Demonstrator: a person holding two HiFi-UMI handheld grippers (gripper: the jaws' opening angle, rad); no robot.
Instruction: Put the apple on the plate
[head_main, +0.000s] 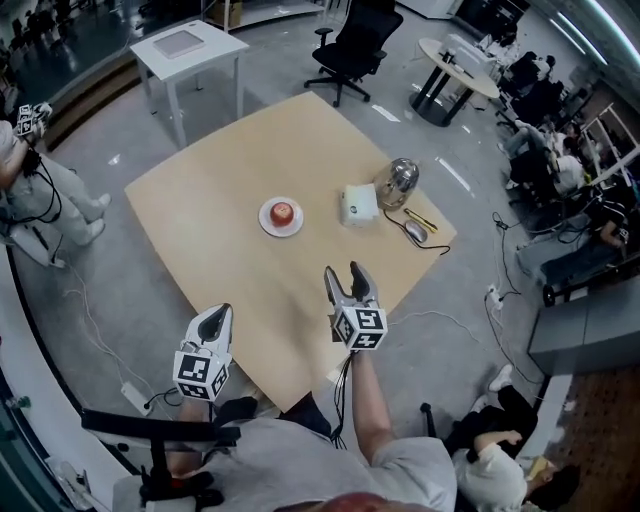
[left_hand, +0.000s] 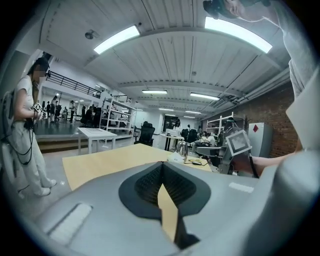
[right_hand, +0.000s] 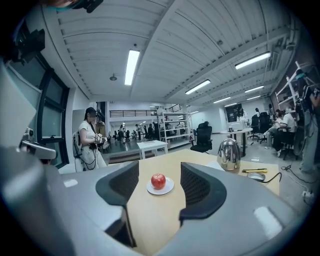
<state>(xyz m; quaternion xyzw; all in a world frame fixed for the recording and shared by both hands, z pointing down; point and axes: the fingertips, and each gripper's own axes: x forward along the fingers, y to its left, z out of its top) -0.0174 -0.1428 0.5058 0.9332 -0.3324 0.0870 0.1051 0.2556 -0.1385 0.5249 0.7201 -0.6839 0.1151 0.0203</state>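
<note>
A red apple (head_main: 283, 212) rests on a small white plate (head_main: 268, 226) near the middle of the tan table (head_main: 200, 200). My right gripper (head_main: 350, 280) hovers over the table's near edge, open, with nothing between its fingers. In the right gripper view the apple (right_hand: 158, 180) and plate (right_hand: 168, 189) lie well beyond the spread jaws of the right gripper (right_hand: 160, 170). My left gripper (head_main: 215, 320) is off the near left edge of the table, its jaws together. In its own view the left gripper (left_hand: 162, 172) holds nothing.
To the right of the plate are a white box (head_main: 359, 204), a metal kettle (head_main: 399, 182), a mouse (head_main: 416, 232) and a yellow pen (head_main: 420, 218). A small white table (head_main: 190, 45) and a black office chair (head_main: 355, 45) stand beyond. A person (head_main: 30, 190) stands at the left.
</note>
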